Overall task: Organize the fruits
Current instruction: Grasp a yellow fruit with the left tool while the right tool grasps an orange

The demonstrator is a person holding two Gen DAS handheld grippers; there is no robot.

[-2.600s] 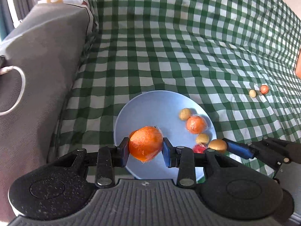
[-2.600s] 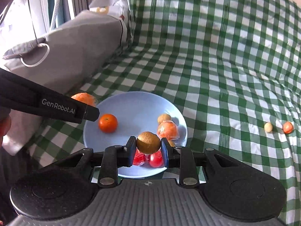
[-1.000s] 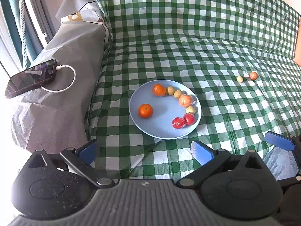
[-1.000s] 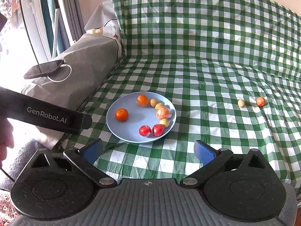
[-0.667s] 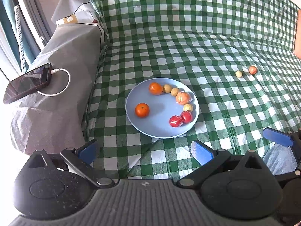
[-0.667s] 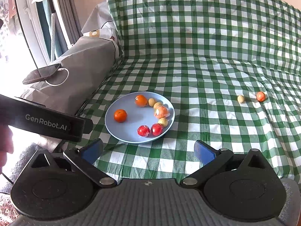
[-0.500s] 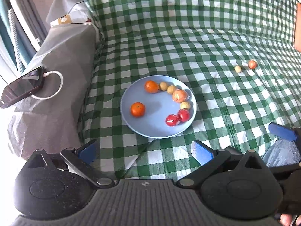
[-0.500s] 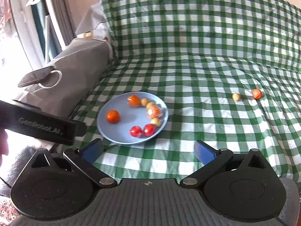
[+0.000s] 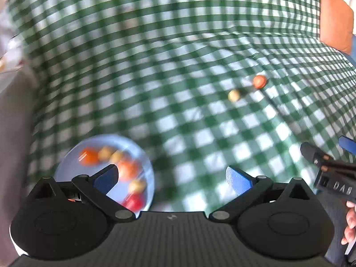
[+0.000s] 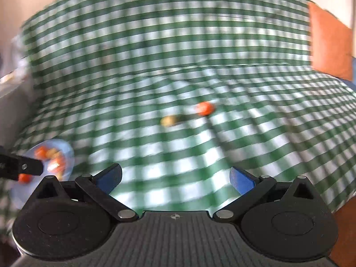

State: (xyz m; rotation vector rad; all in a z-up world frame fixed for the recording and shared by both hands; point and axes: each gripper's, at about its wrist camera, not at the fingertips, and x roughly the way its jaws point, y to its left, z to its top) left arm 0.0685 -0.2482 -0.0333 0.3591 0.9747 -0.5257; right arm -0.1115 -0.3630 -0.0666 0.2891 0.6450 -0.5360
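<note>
Both tools, left (image 9: pixel 171 175) and right (image 10: pixel 175 176), spread wide, empty. Round fruits blurred on smooth blue plate (image 9: pixel 135 153); two small round ones (image 10: pixel 184 114) loose on checked cloth (image 10: pixel 155 66).

Motion blur smears the plate (image 9: pixel 142 155) and its fruits (image 9: pixel 126 169) beyond telling apart.

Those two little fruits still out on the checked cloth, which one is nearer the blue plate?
The pale yellow fruit. It lies on the plate's side of the orange-red fruit, which sits just beyond it, farther away.
</note>
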